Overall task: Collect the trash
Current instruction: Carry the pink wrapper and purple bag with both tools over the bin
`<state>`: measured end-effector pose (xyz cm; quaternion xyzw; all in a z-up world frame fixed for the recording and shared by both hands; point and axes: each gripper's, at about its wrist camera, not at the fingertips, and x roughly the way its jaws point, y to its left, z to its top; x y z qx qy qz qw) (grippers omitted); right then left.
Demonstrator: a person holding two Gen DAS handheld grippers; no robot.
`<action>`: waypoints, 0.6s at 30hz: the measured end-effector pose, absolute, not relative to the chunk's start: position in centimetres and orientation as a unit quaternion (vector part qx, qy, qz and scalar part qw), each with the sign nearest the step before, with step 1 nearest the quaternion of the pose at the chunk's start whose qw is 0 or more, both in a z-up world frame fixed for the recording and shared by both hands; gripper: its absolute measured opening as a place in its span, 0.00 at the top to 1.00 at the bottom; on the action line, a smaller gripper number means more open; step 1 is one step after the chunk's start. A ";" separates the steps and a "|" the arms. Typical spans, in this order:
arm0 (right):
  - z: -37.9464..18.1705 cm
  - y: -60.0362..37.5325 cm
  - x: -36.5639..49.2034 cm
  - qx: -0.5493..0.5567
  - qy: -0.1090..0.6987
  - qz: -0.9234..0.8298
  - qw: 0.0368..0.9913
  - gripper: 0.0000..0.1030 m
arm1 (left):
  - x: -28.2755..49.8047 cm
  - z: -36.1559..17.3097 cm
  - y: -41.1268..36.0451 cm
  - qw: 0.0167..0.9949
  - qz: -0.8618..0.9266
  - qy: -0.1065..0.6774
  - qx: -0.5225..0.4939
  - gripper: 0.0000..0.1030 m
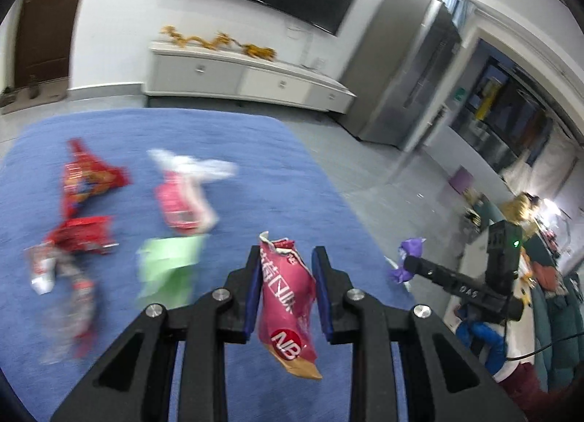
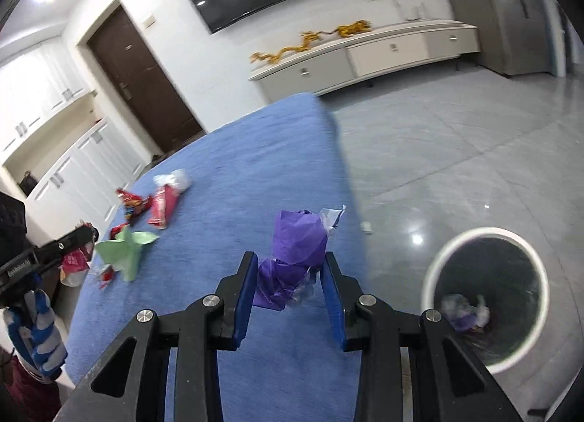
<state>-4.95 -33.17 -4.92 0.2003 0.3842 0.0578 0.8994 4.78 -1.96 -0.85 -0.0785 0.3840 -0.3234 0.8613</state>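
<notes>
Your left gripper [image 1: 286, 268] is closed on a pink snack wrapper [image 1: 286, 298]; the crumpled packet stands up between the blue pads, its torn top poking past the fingertips and its tan bottom edge hanging below them. Ahead and to the left of that gripper, the rest of the trash lies blurred on the blue tablecloth [image 1: 255, 174]: a green paper scrap [image 1: 169, 265] just beside the left finger, a pink-and-white packet [image 1: 186, 199] further ahead, and red wrappers [image 1: 89, 181] further out to the left.

Your right gripper [image 2: 288, 272] is closed on a crumpled purple wrapper [image 2: 297, 239], which bulges up above the fingertips, with a bit of clear film [image 2: 304, 285] trailing lower between the pads. It hangs over the tablecloth near the right edge of the table. Below and to the right of this gripper, down on the grey tiled floor [image 2: 438, 166], stands a white-rimmed trash bin [image 2: 540, 276] with crumpled waste [image 2: 465, 312] already at its bottom. A small white scrap [image 2: 366, 227] lies on the floor just past the table edge, between the gripper and the bin.
</notes>
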 end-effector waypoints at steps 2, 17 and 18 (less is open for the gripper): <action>-5.3 -35.0 -5.8 0.213 0.382 0.042 0.898 0.68 | 5.1 -0.8 -5.3 0.851 -0.346 0.390 -0.064 0.76; -10.4 -48.7 -9.1 0.273 0.398 -0.090 0.871 0.66 | 6.9 -3.5 -31.7 0.756 -0.475 0.450 0.031 0.73; -10.7 -49.2 -9.0 0.276 0.400 -0.095 0.869 0.66 | 7.1 -3.9 -32.9 0.750 -0.478 0.456 0.030 0.73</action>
